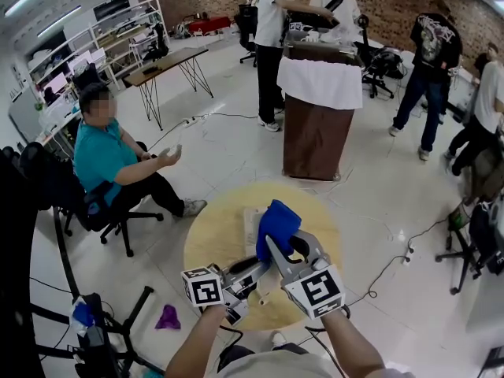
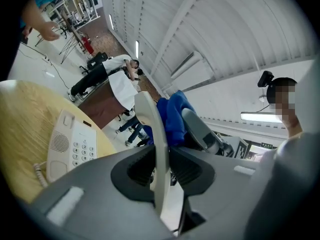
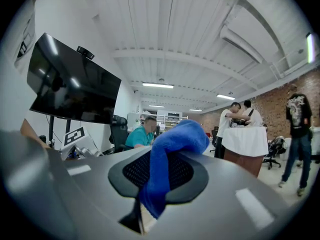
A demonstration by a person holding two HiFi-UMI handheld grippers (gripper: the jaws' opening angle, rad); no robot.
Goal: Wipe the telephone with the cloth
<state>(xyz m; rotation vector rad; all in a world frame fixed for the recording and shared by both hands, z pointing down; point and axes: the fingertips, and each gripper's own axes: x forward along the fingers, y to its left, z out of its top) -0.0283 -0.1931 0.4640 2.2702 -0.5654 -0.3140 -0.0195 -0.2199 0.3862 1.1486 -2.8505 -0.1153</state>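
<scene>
Currently telephone [image 2: 70,151] sits near table [image 2: 20,114] edge; right claw [image 1: 277,239] grips cloth [image 1: 279,217].

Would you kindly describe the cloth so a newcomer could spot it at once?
Find the round wooden table on the pale floor. Above it, the right gripper pinches the cloth: bright blue and crumpled, unlike the white telephone beside it.

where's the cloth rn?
Head view, centre: the cloth is clamped in the right hand-held gripper, over the table, just right of the telephone and next to the handset in the left hand-held gripper.
</scene>
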